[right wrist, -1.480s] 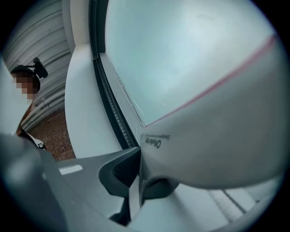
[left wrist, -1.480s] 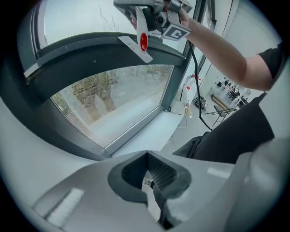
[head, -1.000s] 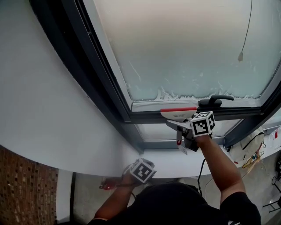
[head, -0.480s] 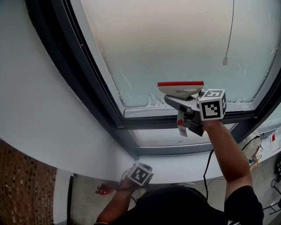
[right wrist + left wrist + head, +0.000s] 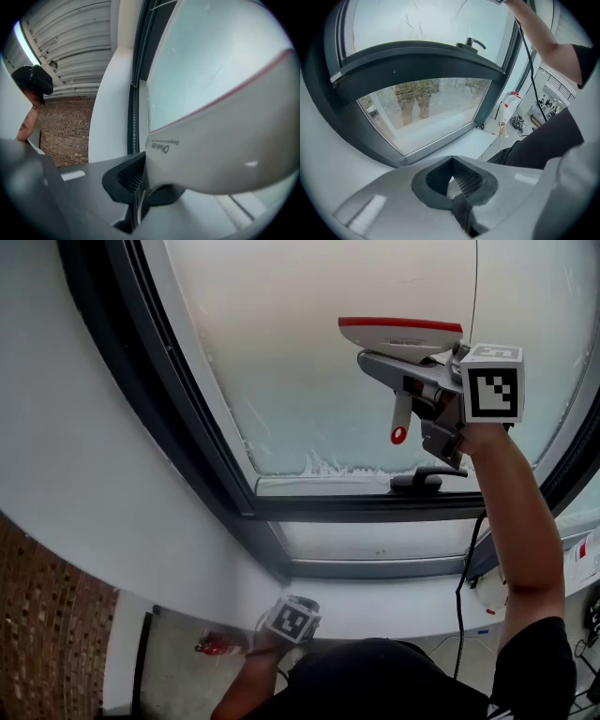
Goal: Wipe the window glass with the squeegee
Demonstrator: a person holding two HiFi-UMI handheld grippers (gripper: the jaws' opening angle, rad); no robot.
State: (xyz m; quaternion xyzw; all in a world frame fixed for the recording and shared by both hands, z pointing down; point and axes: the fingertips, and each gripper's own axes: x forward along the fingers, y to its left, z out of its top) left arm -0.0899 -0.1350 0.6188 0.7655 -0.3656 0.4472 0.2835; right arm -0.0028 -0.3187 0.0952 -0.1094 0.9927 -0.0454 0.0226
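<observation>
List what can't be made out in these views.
- Whether the squeegee touches the glass: head view, its own body covers the blade line.
- The cord, upper end: head view, cut off by the top edge.
- A red item below the sill: head view, too small to identify.

squeegee (image 5: 394, 337): smooth white plastic is gleaming faintly, a red strip edging it at 12 o'clock
window glass (image 5: 309, 362): is looking frosted, with whitish streaks roughening it at 6 o'clock
window frame (image 5: 202, 442): is showing a dark, smooth, matt finish
wall (image 5: 84, 427): is looking matt white and smooth at 9 o'clock
brick (image 5: 47, 634): is showing rough and brown at 7 o'clock
</observation>
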